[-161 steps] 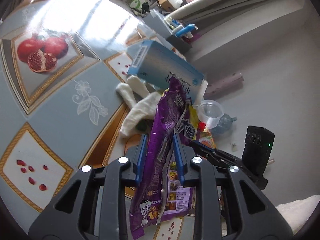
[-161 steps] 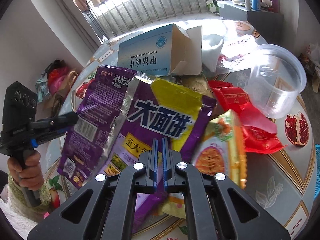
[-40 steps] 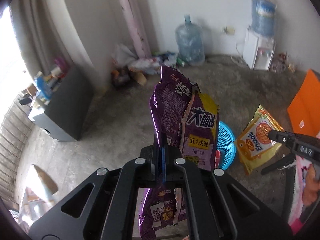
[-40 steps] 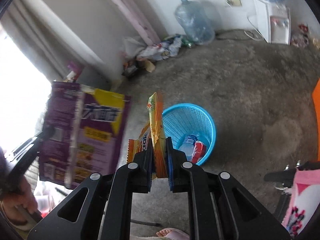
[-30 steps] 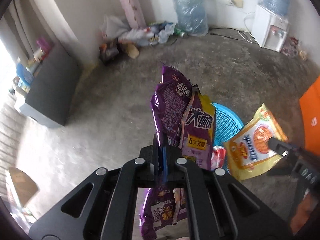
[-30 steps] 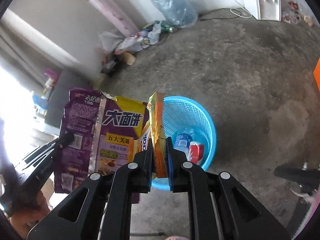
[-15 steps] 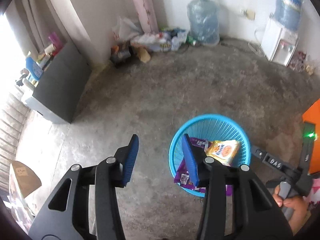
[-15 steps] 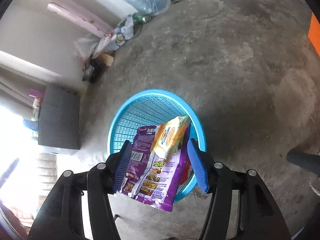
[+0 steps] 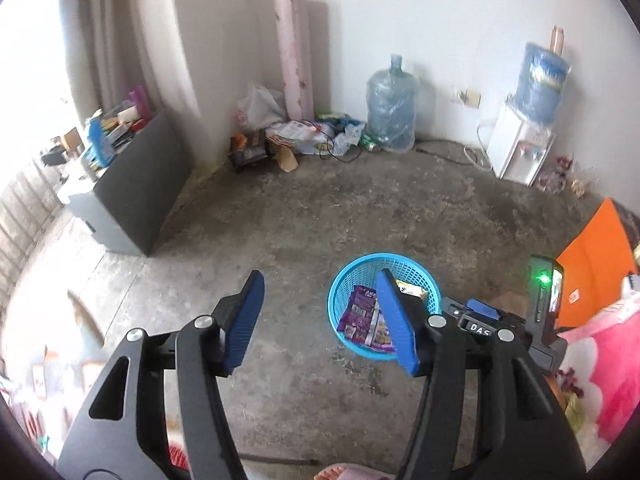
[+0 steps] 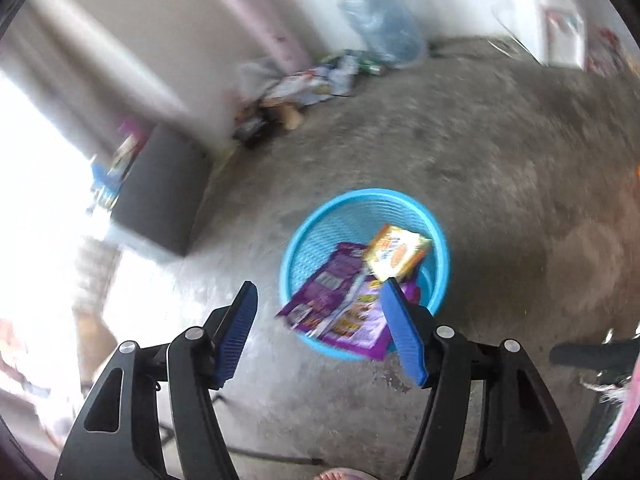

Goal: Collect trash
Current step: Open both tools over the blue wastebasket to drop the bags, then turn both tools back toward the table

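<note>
**Wrappers in basket, both grippers empty**

Left gripper: fingers spread wide, nothing between them, held high over the grey concrete floor, tilted down and forward; its right finger overlaps the round blue plastic mesh basket in view. Purple snack wrappers sit inside the basket.

Right gripper: fingers also spread, empty, angled down at the basket from above; view is motion-blurred. Orange-yellow snack packet lies on top of the purple wrappers.

Risk: the purple wrappers overhang the near rim, so they could slide out onto the floor; a low swing of either gripper could clip the light basket and tip it. More trash to collect is not visible here.
</note>
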Demonstrator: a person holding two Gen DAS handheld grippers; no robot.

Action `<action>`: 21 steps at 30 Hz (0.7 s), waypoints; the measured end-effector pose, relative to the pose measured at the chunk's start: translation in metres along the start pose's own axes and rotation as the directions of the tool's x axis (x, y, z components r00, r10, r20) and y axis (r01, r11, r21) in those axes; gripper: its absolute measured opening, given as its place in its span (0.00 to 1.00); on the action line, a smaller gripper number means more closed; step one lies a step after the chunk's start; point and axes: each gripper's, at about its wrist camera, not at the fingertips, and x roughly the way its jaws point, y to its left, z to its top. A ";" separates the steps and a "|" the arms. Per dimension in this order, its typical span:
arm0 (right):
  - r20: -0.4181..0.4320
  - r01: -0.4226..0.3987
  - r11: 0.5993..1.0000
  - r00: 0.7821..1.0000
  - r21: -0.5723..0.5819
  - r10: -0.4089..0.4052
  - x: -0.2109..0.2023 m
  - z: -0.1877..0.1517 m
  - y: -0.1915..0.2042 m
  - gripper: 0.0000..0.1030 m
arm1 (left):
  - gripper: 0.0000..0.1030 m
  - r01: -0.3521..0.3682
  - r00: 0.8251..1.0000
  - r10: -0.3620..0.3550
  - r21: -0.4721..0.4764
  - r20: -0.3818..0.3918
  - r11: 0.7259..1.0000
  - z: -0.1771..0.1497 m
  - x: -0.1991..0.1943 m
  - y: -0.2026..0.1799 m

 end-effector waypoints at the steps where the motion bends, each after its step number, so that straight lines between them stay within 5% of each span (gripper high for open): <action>1: 0.001 -0.004 0.999 1.000 -0.039 0.004 -0.009 -0.003 0.012 0.63 | 0.54 -0.006 1.000 0.007 -0.016 0.011 1.000 -0.006 -0.014 0.007; 13: 0.035 -0.132 0.895 0.986 -0.426 0.162 -0.117 -0.045 0.150 0.76 | 0.58 -0.129 0.972 0.168 -0.226 0.162 0.966 -0.103 -0.178 0.088; 21: -0.029 -0.258 0.830 0.959 -0.495 0.281 -0.145 -0.073 0.207 0.76 | 0.61 -0.220 0.939 0.303 -0.396 0.160 0.892 -0.170 -0.237 0.133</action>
